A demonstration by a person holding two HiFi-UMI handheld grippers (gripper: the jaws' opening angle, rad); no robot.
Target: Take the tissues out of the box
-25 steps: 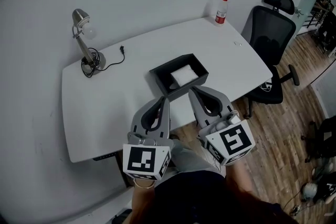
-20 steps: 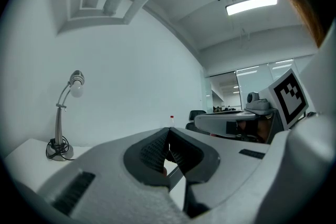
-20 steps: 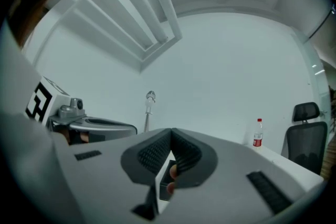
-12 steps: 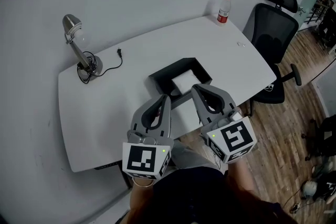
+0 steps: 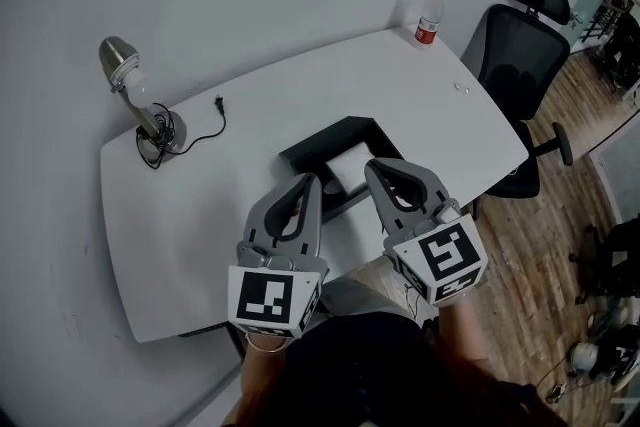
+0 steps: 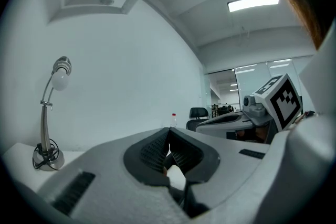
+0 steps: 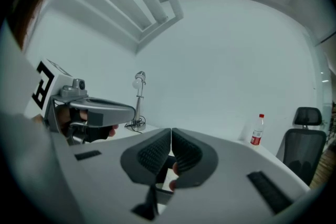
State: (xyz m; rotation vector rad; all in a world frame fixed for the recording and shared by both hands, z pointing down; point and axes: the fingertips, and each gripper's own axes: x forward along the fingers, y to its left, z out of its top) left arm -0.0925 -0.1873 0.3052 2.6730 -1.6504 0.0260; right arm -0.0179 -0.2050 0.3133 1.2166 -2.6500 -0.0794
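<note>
Black open-top box (image 5: 310,140) sits mid-table on the white table (image 5: 200,205), toward the near edge, opening facing up. Its long axis runs lower-left to upper-right in the head view, roughly along the table's length. White tissues (image 5: 348,161) lie flat inside, in the right part of the box, not sticking up past the rim. Left gripper (image 5: 312,179) is clenched: its own view shows the pads meeting at the tip with nothing between them. Right gripper (image 5: 373,166) is the same, jaws pressed together and empty. Both point away from the person toward the box, side by side and apart from each other. In the head view the left tip sits at the box's near-left rim and the right tip overlaps the near-right edge of the tissues; contact can't be told. Versus a second ago, both grippers now reach further over the box. Its near rim, visible then, is covered by the jaws now. The lamp (image 5: 135,100) and the table have slid left and lower in frame, and the jaws were closed then too. Tissues are still in the box. Counts: one box, one tissue stack, two grippers, one desk lamp with its cord at the table's far left, one red-capped bottle (image 5: 430,17) at the far right corner, one black office chair (image 5: 520,65) beside the table's right end.
</note>
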